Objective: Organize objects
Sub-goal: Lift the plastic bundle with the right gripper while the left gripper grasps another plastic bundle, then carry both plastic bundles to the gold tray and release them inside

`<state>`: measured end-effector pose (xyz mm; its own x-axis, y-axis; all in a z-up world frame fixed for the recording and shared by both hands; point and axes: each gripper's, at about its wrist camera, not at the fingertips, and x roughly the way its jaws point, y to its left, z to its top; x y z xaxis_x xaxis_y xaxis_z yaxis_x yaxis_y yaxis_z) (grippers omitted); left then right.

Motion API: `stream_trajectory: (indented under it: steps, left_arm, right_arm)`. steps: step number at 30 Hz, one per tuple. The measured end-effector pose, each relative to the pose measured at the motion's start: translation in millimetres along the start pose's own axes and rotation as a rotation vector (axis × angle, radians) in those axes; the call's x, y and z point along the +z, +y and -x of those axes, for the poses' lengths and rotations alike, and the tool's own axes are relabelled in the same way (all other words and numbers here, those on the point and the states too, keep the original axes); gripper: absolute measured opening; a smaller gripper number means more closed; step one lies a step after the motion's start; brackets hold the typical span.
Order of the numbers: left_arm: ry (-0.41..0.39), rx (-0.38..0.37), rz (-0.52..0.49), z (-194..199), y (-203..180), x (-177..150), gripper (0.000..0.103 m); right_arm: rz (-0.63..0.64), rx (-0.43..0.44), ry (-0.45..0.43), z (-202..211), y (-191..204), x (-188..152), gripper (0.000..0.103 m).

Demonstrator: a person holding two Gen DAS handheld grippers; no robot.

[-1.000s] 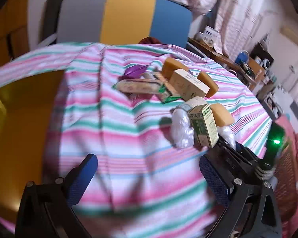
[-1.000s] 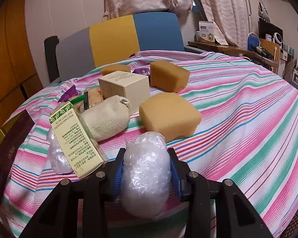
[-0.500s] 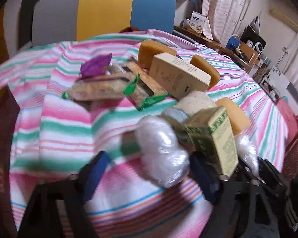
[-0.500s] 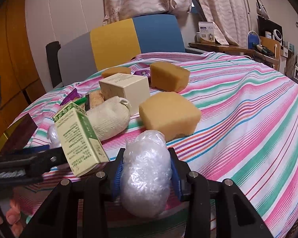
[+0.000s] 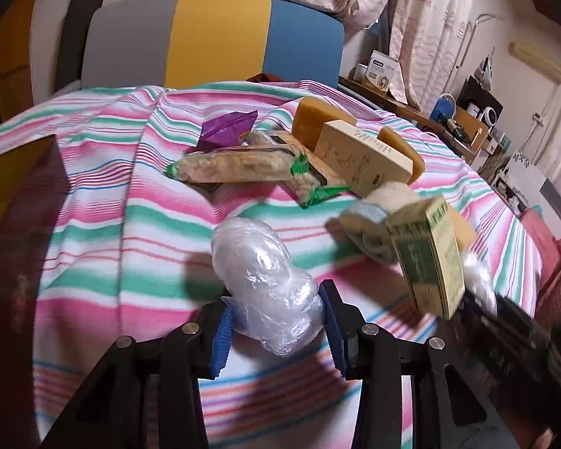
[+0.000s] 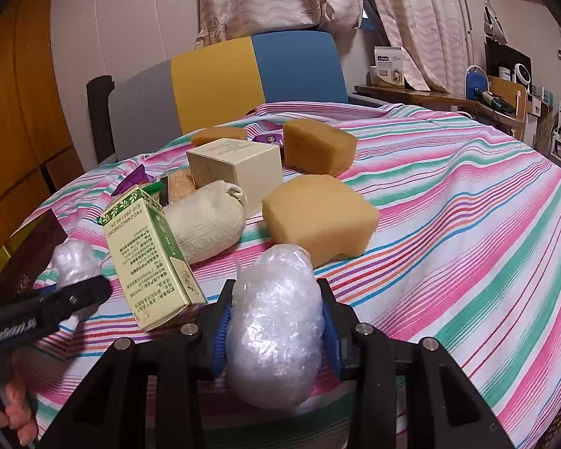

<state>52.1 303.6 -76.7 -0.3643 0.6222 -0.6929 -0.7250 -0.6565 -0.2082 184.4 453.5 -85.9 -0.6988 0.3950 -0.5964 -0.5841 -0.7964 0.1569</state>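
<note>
We hold two grippers over a round table draped in a pink, green and white striped cloth [image 6: 467, 194]. The left gripper [image 5: 276, 327] has its jaws closing around a clear plastic-wrapped bundle [image 5: 265, 280] that rests on the cloth; its blue pads [image 5: 220, 336] sit against the wrap on both sides. The right gripper [image 6: 275, 327] is clamped narrow on a second plastic-wrapped bundle [image 6: 275, 325], whose top rises above the fingers. In the right wrist view we see the left gripper's black finger at the lower left, with the first bundle showing just beyond it and a person's fingers [image 6: 17, 411] below. Just beside the right gripper stands a green and cream carton [image 6: 149, 254], tilted, with printed text on its side. Behind it lies a rolled cream cloth [image 6: 205, 224], touching a pale square box [image 6: 235, 168]. Three tan sponges sit around the box: a large sponge [image 6: 318, 220] near the right gripper, another [image 6: 318, 146] farther back, and a flatter one [image 6: 218, 136] behind the box. In the left wrist view, snack packets with green ends [image 5: 243, 164] and a purple wrapper [image 5: 228, 127] lie beyond the bundle. A chair [image 6: 220, 82] with grey, yellow and blue panels stands behind the table.
</note>
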Motion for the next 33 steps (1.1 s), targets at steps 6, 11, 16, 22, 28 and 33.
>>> stream_trajectory:
  steps: [6,11,16,22,28,33]
  left_arm:
    - [-0.016,0.003,-0.016,25,-1,-18,0.043]
    - [-0.06,-0.002,-0.029,53,-1,-25,0.043]
    - [-0.119,0.01,-0.044,85,7,-25,0.043]
    - [-0.163,0.035,0.004,119,34,-23,0.043]
    - [-0.181,0.104,0.117,144,79,-27,0.043]
    - [-0.192,0.182,0.186,158,116,-33,0.043]
  right_arm:
    - [0.007,-0.007,-0.005,1,2,-1,0.041]
    - [0.015,-0.026,-0.001,1,4,0,0.039]
    - [-0.013,-0.06,0.01,7,4,0,0.037]
    - [-0.071,-0.084,0.007,26,-1,-4,0.037]
    - [-0.123,-0.092,-0.038,49,-5,4,0.037]
    - [-0.119,-0.067,-0.103,71,7,18,0.037]
